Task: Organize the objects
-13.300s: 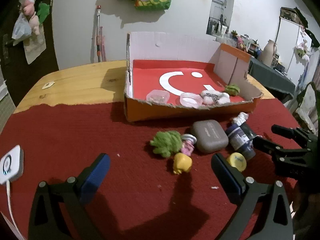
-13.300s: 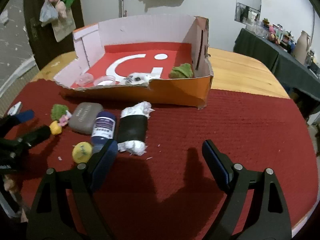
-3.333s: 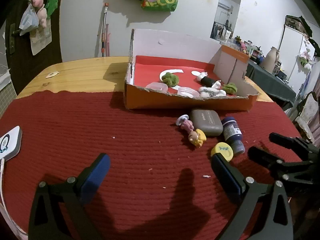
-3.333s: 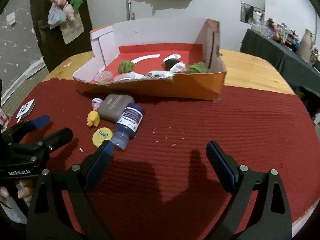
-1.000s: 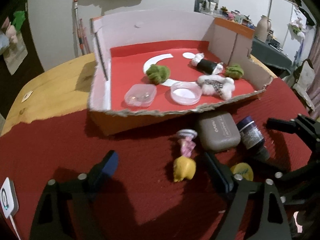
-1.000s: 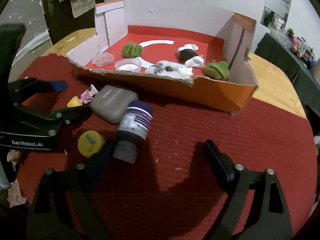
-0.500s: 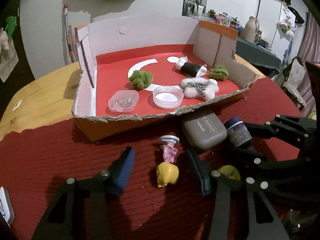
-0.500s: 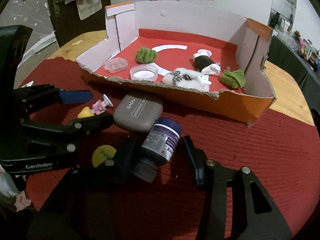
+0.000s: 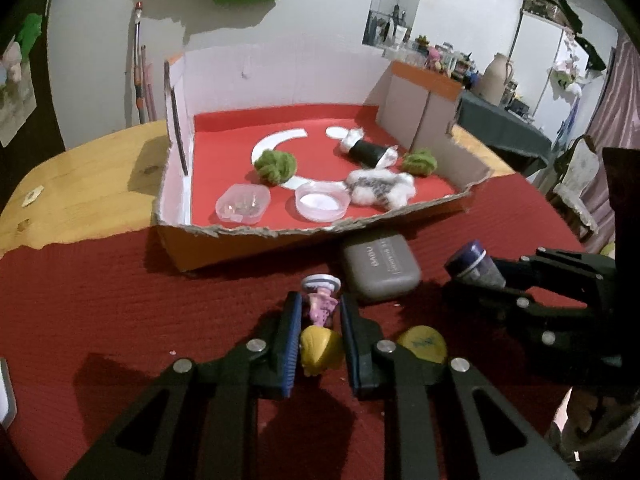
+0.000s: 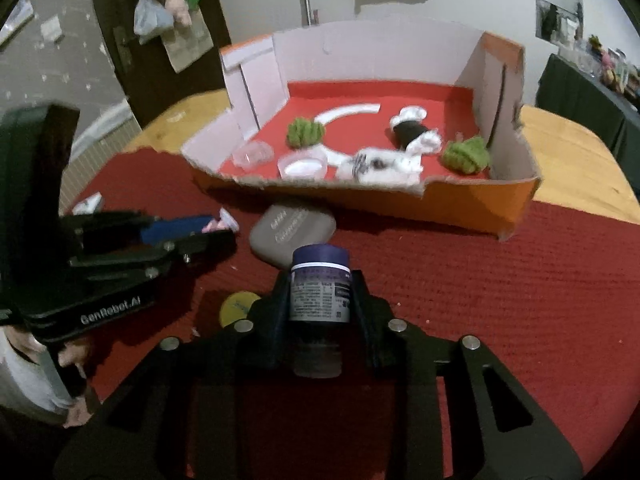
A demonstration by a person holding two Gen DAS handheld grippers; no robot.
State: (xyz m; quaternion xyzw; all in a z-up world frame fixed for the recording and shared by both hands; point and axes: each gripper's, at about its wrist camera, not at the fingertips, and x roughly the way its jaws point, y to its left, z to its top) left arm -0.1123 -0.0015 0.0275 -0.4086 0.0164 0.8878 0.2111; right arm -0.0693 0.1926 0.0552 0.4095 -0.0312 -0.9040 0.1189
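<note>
My left gripper (image 9: 319,307) is shut on a small doll (image 9: 321,330) with a yellow head and pink dress, lying on the red cloth. My right gripper (image 10: 319,285) is shut on a dark blue bottle (image 10: 320,292) with a white label. A grey case (image 9: 380,267) lies between them, just before the cardboard box (image 9: 240,245). A yellow cap (image 9: 422,345) lies beside the left gripper. The box (image 10: 472,204) holds two green pompoms, two clear tubs, a white fluffy toy and a black-and-white roll.
The red cloth (image 10: 500,300) covers the near part of a wooden table (image 9: 92,184). A white device (image 9: 6,396) sits at the far left edge. The right gripper shows at the right of the left wrist view (image 9: 472,270).
Both grippers have closed over the last second: the left on the doll, the right on the blue bottle. Both have moved in closer to the box.
</note>
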